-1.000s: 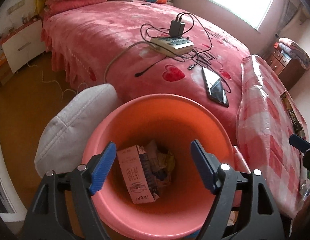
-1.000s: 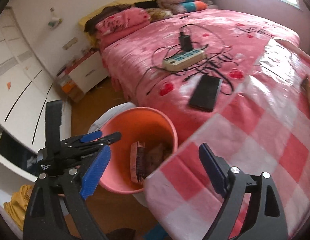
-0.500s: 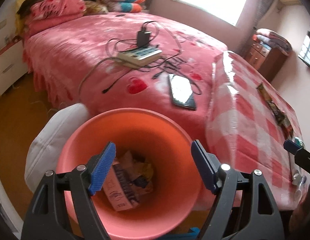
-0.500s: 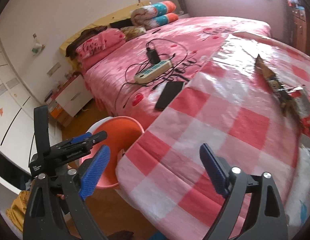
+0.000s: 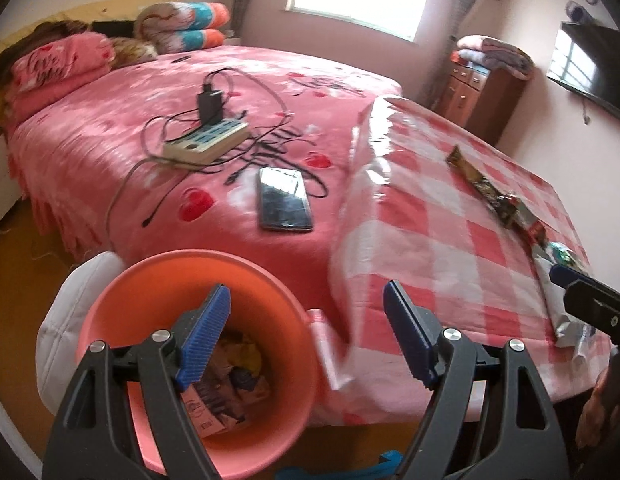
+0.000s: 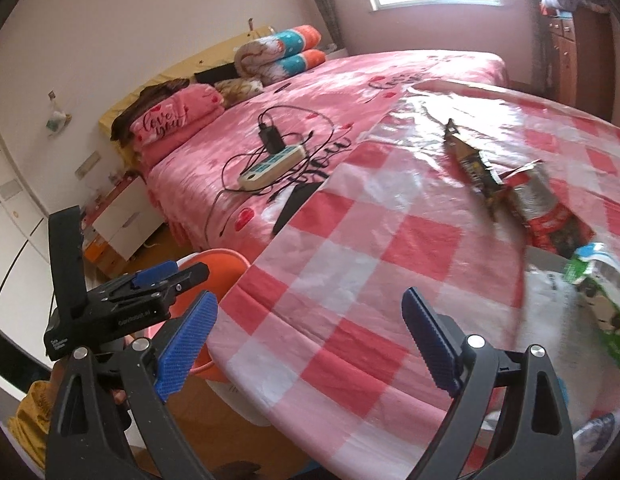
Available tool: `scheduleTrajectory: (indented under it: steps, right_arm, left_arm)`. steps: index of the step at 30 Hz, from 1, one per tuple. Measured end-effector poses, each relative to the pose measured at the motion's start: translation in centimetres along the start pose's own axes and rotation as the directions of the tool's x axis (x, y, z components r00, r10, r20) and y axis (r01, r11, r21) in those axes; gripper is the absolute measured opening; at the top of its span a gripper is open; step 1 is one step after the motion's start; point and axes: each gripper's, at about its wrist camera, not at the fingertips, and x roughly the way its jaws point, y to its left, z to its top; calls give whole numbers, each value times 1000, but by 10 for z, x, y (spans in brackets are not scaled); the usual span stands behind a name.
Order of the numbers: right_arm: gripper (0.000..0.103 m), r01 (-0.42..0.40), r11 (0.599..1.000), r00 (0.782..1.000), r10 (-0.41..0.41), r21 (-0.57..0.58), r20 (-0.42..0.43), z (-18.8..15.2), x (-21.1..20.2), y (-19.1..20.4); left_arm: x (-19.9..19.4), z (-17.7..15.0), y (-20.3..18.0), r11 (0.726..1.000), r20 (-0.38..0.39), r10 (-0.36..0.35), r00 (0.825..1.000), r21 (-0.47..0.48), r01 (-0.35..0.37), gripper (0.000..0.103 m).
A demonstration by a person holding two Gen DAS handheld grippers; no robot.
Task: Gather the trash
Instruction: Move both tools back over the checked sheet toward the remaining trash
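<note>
An orange bin stands on the floor by the checked table; a carton and crumpled wrappers lie inside. My left gripper is open and empty above the bin's right rim. My right gripper is open and empty over the table's near edge. On the table lie a long brown wrapper, a red and silver packet and a green and white packet. The brown wrapper also shows in the left wrist view.
A pink bed behind the table holds a power strip with cables and a black phone. A white cushion sits left of the bin. A wooden cabinet stands at the far wall.
Both grippers have swung right, away from the bin and toward the table. The wrappers on the table have come into the right wrist view. Both jaws stay open.
</note>
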Motion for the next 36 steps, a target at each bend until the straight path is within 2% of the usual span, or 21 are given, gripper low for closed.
scheduleTrajectory:
  steps: [10, 20, 26, 29, 36]
  right_arm:
    - [92, 48, 998, 996, -50, 30, 74, -11, -37, -25]
    - [92, 47, 990, 986, -68, 136, 153, -19, -73, -81]
    - [92, 48, 979, 971, -92, 199, 219, -21, -101, -124]
    - [92, 79, 967, 961, -140, 244, 241, -23, -115, -153]
    - [92, 128, 918, 956, -215, 376, 199, -33, -122, -220]
  left_arm:
    - [-2, 3, -51, 994, -23, -38, 999, 103, 40, 80]
    - [4, 10, -108, 983, -72, -68, 995, 165, 79, 80]
    - [10, 17, -146, 974, -101, -90, 991, 201, 109, 80]
    - [15, 21, -160, 972, -120, -108, 987, 195, 131, 80]
    - [31, 30, -187, 972, -168, -133, 977, 170, 161, 80]
